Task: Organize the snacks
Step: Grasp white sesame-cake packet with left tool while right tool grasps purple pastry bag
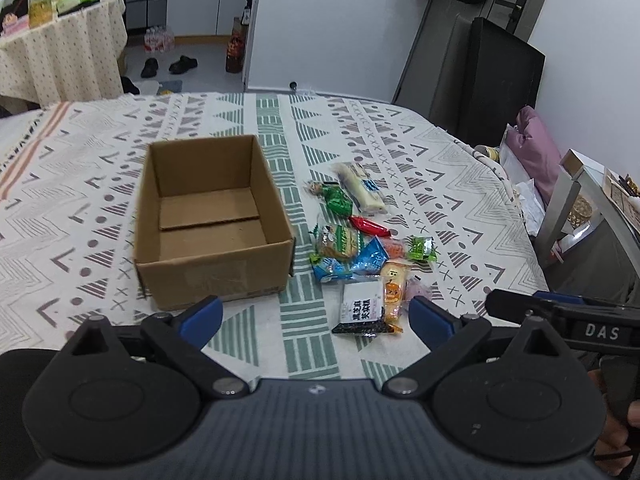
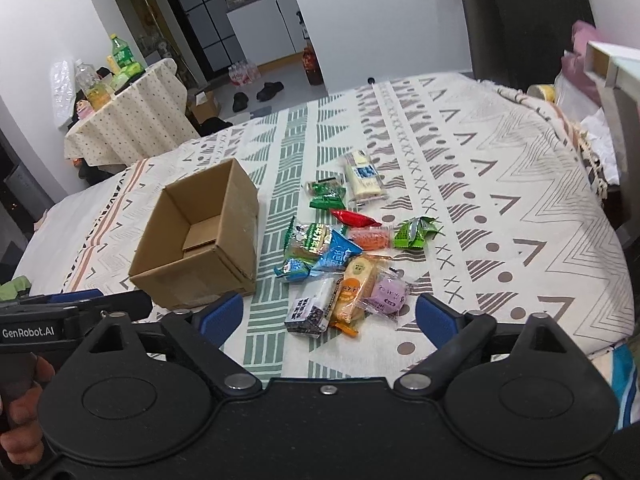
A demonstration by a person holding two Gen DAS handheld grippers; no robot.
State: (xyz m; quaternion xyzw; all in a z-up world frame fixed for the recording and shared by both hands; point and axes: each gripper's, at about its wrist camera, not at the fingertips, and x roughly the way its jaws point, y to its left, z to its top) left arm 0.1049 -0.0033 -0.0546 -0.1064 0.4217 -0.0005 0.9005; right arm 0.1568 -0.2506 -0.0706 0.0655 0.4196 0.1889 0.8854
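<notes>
An open cardboard box (image 1: 208,220) (image 2: 200,240) stands empty on the patterned cloth. To its right lie several wrapped snacks: a pale long pack (image 1: 362,192) (image 2: 364,178), green candies (image 1: 338,200) (image 2: 326,196), a red candy (image 1: 368,226) (image 2: 354,218), a blue pack (image 1: 352,262) (image 2: 334,254), a black-and-white pack (image 1: 360,312) (image 2: 314,310), an orange pack (image 1: 392,292) (image 2: 354,292) and a purple one (image 2: 388,292). My left gripper (image 1: 316,320) is open, hovering near the table's front edge. My right gripper (image 2: 330,318) is open too, just short of the nearest snacks.
The bed-like table (image 2: 520,220) drops off at the right, where a purple cushion (image 1: 536,148) and a metal frame (image 1: 560,204) stand. A second clothed table (image 1: 60,48) with bottles is at the far left. Shoes (image 1: 170,66) lie on the floor.
</notes>
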